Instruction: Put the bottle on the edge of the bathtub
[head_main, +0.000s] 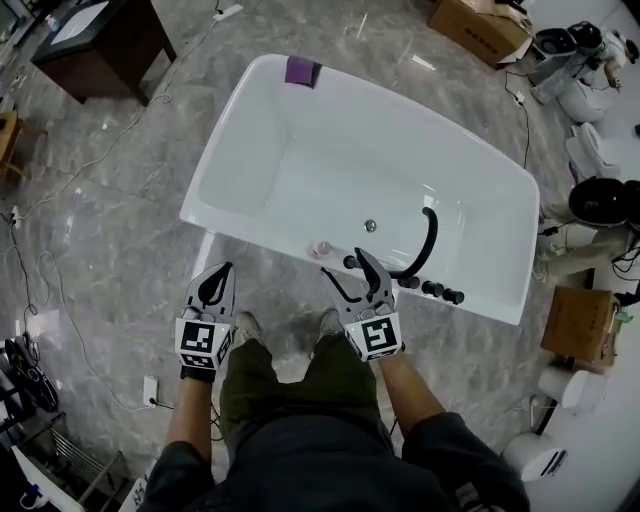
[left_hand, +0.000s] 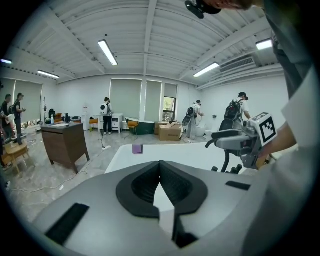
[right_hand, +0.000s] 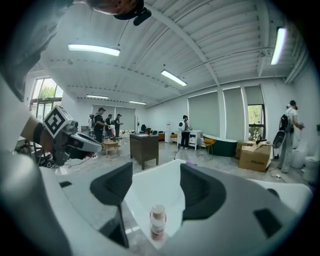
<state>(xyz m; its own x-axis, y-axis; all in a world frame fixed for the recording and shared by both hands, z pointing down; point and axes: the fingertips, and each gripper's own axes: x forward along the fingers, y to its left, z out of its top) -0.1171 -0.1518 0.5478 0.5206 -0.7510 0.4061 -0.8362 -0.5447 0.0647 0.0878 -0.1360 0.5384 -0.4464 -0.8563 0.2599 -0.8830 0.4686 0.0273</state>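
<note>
Fingers on the right gripper are spread wide apart and hold nothing. Fingers on the left gripper are pressed together at the tips, with nothing between them. Both grippers hang just outside the near edge of the bathtub. The left one is by the bathtub's near left corner and the right one is by the middle of that edge.

The bathtub is big and white and sits on a gray floor. A dark brown desk stands well away from the bathtub's far left corner. A black curved tap sits on the bathtub's near edge, toward the right end, with a row of black knobs beside it. A small purple block lies on the bathtub's far edge. The little bottle stands upright on the bathtub's near edge. It is right in front of the right gripper's open fingers and does not touch them.
</note>
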